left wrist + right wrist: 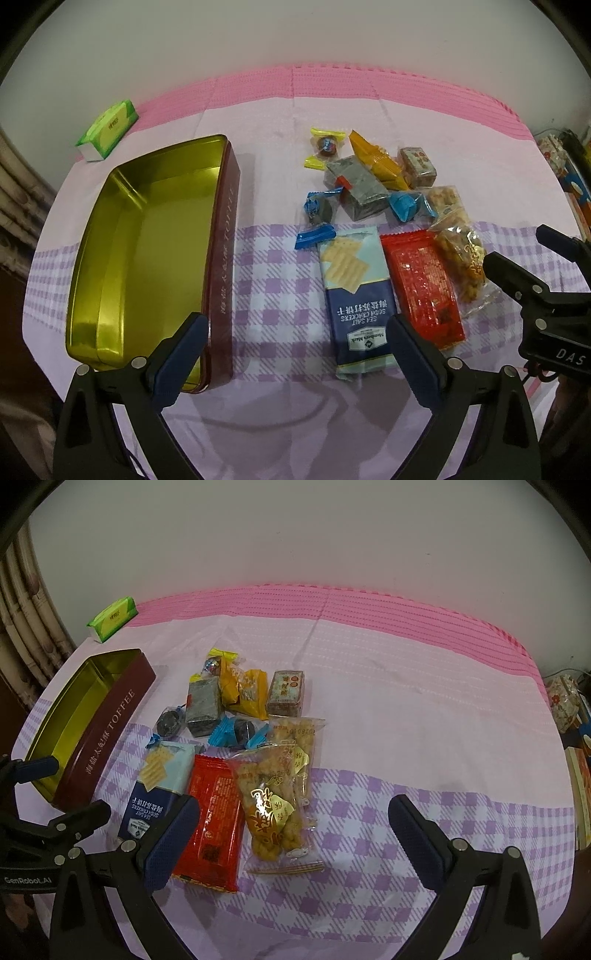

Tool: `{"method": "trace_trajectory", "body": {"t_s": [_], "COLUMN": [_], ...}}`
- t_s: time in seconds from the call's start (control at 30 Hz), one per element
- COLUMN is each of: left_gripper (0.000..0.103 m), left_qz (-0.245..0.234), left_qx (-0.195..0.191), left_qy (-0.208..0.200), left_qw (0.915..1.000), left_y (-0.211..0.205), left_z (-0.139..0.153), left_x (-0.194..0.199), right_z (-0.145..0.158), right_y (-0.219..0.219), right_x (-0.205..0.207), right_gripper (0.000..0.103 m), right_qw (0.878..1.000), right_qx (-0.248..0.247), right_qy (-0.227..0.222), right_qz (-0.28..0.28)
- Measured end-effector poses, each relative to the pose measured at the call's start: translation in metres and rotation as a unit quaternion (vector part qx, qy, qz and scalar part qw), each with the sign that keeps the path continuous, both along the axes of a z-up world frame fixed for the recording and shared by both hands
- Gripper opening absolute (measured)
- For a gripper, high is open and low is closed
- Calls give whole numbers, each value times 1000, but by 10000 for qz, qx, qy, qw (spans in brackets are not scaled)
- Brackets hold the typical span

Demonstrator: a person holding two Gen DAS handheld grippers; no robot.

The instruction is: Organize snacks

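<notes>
Both cameras sit low over the near edge of the table (pixel 280 162), looking forward and down across it toward the far edge and the wall. The left wrist view stands nearer the left side, with the open tin (pixel 147 243) close in front of it. The right wrist view stands further right, with the tin (pixel 92 731) off toward its left edge. Both views share the tin, the cracker pack (pixel 354 291) (pixel 155 779), the red packet (pixel 421 284) (pixel 214 819) and the tissue pack (pixel 109 127) (pixel 112 618) at the far left corner.

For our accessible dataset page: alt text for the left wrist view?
An empty gold-lined toffee tin sits left of scattered snacks, including a soda cracker pack and red packet, on a checked cloth. The open left tool frames the foreground.
</notes>
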State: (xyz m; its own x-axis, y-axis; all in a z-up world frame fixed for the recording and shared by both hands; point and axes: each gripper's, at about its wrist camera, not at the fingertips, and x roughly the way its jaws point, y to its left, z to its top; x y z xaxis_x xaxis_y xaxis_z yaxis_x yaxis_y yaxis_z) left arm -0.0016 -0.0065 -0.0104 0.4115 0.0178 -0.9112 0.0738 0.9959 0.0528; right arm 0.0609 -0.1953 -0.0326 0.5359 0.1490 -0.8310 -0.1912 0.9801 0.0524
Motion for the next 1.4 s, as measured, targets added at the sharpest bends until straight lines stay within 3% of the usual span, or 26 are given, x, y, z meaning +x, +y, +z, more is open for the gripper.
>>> {"method": "trace_trajectory", "body": {"t_s": [1.07,1.4], "left_gripper": [96,96], "left_qz": [162,140], "left_qx": [73,56], "left_qy": [-65,-69], "left_qw": [9998,9999], "left_y": [7,8], "left_z": [6,7], "left_x": [-3,-4], "right_z": [-5,-12], "right_y": [-1,1], "right_x": [2,4], "right_gripper": [101,82], "right_qw": [10000,9998], "right_qx": [16,38], "right_qy": [41,212], "right_qz": [-35,40]}}
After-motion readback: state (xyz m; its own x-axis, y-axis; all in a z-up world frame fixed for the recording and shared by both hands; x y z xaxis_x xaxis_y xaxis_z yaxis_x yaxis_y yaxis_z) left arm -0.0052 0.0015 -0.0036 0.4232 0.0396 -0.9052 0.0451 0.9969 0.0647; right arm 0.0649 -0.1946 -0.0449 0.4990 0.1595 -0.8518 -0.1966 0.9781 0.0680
